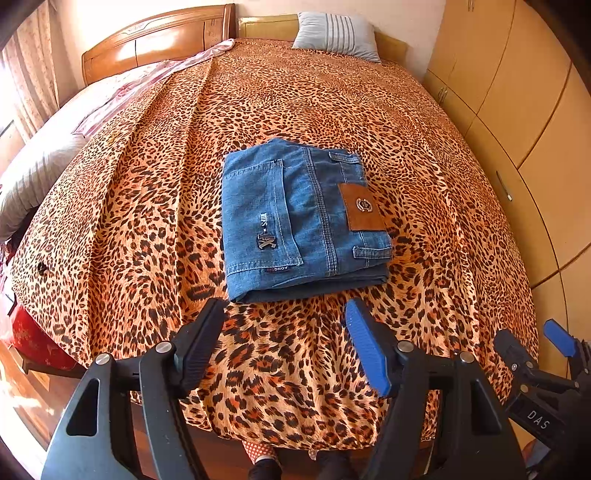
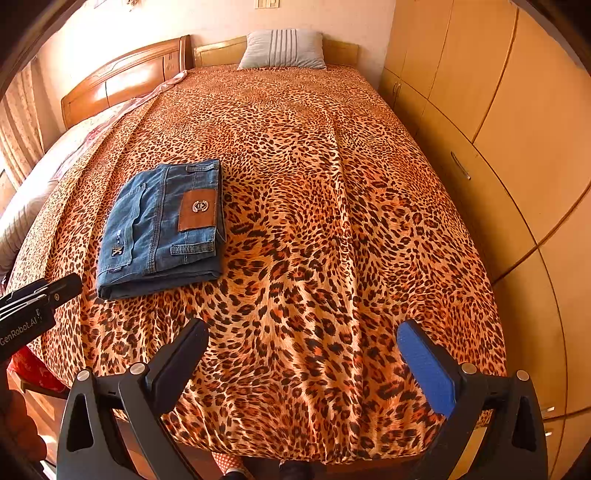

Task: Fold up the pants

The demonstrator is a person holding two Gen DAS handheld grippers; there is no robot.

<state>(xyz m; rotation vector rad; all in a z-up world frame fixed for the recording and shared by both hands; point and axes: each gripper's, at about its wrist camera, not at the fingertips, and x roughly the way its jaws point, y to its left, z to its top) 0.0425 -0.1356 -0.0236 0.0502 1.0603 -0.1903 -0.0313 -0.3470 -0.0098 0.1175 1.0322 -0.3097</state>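
A: Left wrist view: one bed (image 1: pixel 332 110) in leopard spread, one pillow (image 1: pixel 334 35) at 12 o'clock. One pair of pants (image 1: pixel 295 221), folded compact, dead centre. Task looks complete.

B: Agreed. Left gripper (image 1: pixel 284 332) at 6 o'clock, jaws parted, empty. Right gripper (image 2: pixel 303 347) wide apart, empty, pants at 10 o'clock.

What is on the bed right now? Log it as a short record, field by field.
garment: blue jeans, folded into a compact stack, back pocket and brown leather patch facing up
surface: leopard-print bedspread
left claw: open, holding nothing, just short of the jeans' near edge
right claw: open, holding nothing, over bare bedspread to the right of the jeans
pillow: grey striped, at the headboard
wardrobe: along the bed's right side
task state: pants look folded
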